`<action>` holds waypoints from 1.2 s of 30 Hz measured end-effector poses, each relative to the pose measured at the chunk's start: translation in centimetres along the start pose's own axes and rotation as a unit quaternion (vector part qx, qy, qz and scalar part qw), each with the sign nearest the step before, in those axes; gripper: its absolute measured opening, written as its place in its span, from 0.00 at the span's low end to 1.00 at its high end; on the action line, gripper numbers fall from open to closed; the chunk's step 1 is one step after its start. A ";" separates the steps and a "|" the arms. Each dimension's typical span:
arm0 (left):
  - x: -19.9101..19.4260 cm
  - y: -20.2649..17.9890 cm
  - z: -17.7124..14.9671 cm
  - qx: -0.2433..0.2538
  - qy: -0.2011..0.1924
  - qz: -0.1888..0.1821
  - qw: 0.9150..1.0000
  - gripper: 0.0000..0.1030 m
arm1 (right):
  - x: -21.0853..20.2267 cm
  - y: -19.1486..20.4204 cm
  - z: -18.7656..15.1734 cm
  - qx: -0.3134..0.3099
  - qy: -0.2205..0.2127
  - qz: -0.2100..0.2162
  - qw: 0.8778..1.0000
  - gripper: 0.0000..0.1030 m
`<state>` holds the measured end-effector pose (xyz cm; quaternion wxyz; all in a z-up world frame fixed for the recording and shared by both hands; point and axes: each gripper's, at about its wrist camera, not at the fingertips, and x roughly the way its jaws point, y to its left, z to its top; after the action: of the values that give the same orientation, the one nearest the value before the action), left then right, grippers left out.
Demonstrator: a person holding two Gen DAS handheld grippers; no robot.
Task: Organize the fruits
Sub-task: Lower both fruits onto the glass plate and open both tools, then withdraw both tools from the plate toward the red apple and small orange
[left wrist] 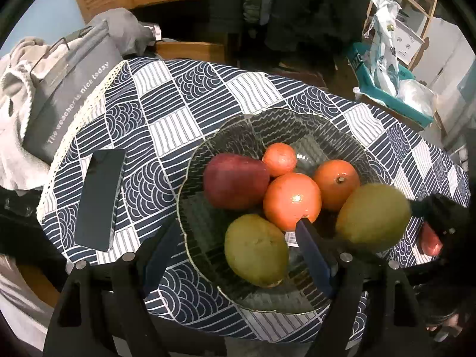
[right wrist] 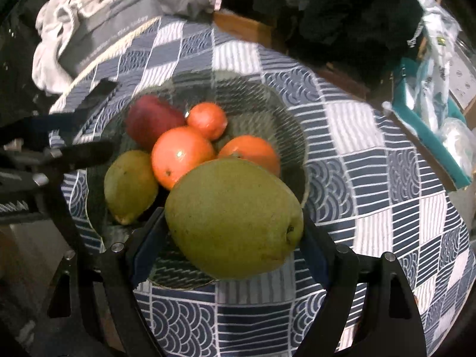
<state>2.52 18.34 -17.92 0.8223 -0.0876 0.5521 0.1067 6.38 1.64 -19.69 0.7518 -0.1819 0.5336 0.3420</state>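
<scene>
A glass bowl point(left wrist: 214, 267) point(right wrist: 291, 136) on the patterned tablecloth holds a red mango point(left wrist: 236, 181) point(right wrist: 150, 120), three orange fruits point(left wrist: 291, 200) point(right wrist: 180, 156) and a green mango point(left wrist: 255, 250) point(right wrist: 129, 186). My right gripper point(right wrist: 232, 238) is shut on a second green mango point(right wrist: 233, 217) point(left wrist: 373, 217), held over the bowl's near edge. My left gripper point(left wrist: 235, 241) is open and empty, its fingers point(left wrist: 312, 253) on either side of the green mango in the bowl.
A dark phone point(left wrist: 99, 199) lies left of the bowl. A grey bag point(left wrist: 71, 95) and clothes sit at the table's far left. A red fruit point(left wrist: 430, 239) lies at the right edge. A teal box point(right wrist: 428, 131) with plastic bags stands beyond the table.
</scene>
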 end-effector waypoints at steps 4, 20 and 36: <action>-0.6 0.3 -0.1 -0.004 -0.003 0.001 1.000 0.79 | 0.5 0.8 -0.2 -0.008 -0.003 0.000 1.000 0.79; -3.8 -0.6 -0.1 0.005 -0.044 -0.006 0.999 0.79 | -7.3 0.0 1.0 -0.005 -0.101 -0.090 0.991 0.80; -7.6 -5.6 0.3 0.044 -0.087 -0.026 0.995 0.79 | -13.7 -3.8 -1.0 0.045 -0.155 -0.145 0.976 0.80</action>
<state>1.49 12.43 -10.59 0.8728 -0.0561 0.4800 0.0679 5.68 -6.00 -7.72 0.8746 -0.1679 0.3932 0.2287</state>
